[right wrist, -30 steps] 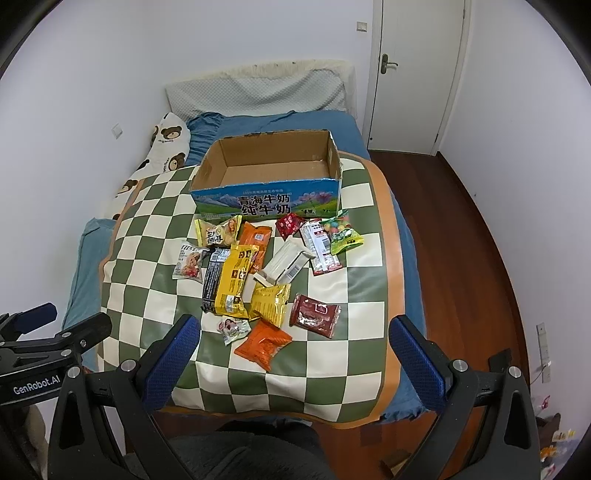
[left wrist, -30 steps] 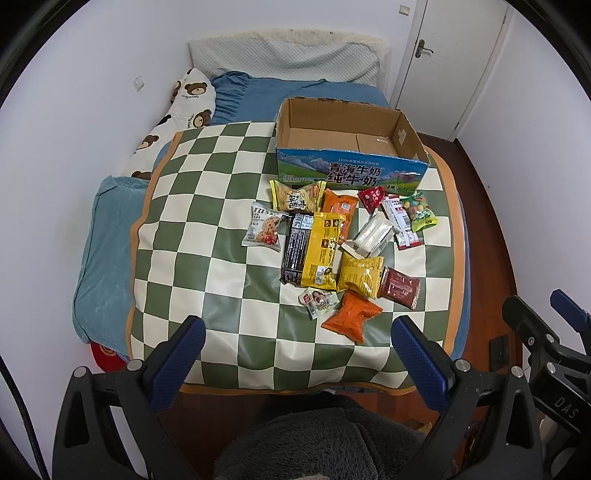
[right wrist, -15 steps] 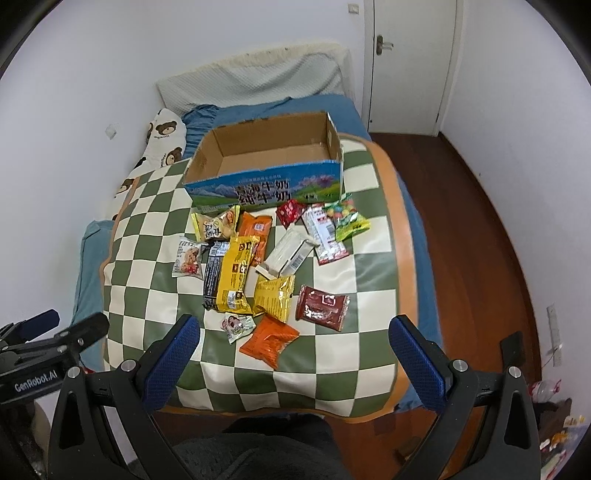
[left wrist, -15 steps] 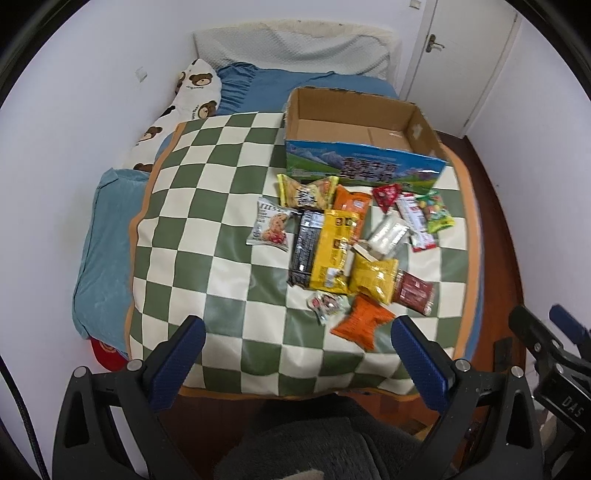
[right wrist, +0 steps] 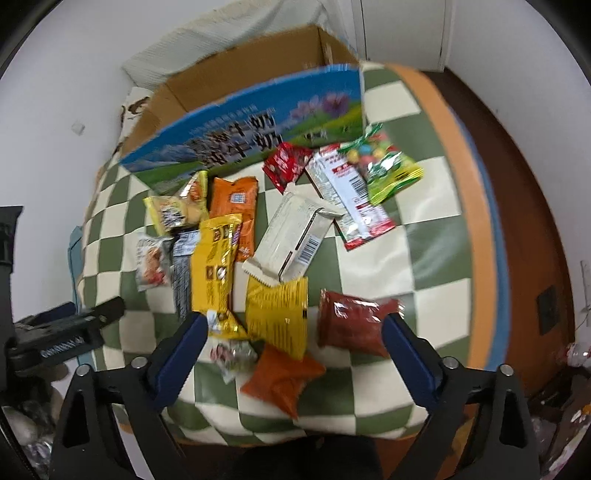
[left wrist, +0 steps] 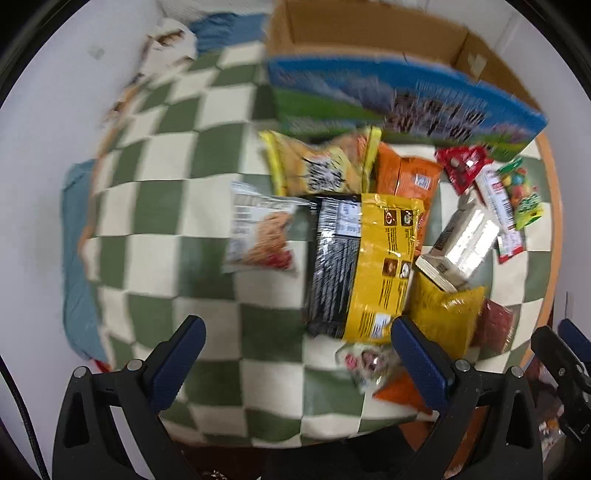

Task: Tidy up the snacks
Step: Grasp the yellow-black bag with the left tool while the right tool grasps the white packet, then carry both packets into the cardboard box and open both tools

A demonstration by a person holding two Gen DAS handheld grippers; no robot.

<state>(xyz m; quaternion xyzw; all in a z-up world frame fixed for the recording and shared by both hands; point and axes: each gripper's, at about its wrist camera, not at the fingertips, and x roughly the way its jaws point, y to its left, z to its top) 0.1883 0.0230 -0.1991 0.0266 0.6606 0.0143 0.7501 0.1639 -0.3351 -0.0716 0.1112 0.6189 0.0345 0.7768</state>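
From the left wrist, the left claw [left wrist: 293, 349] hangs released before the snacks [left wrist: 373, 258], cardboard box [left wrist: 369, 33] at 12 o'clock — from the right wrist, the right claw [right wrist: 291, 336] gapes likewise — approach step, I judge; next, choose one packet.

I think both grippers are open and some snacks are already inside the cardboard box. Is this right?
Not quite. Both grippers, left and right, are open, but the cardboard box looks empty in the right wrist view; the snacks lie on the checkered blanket.
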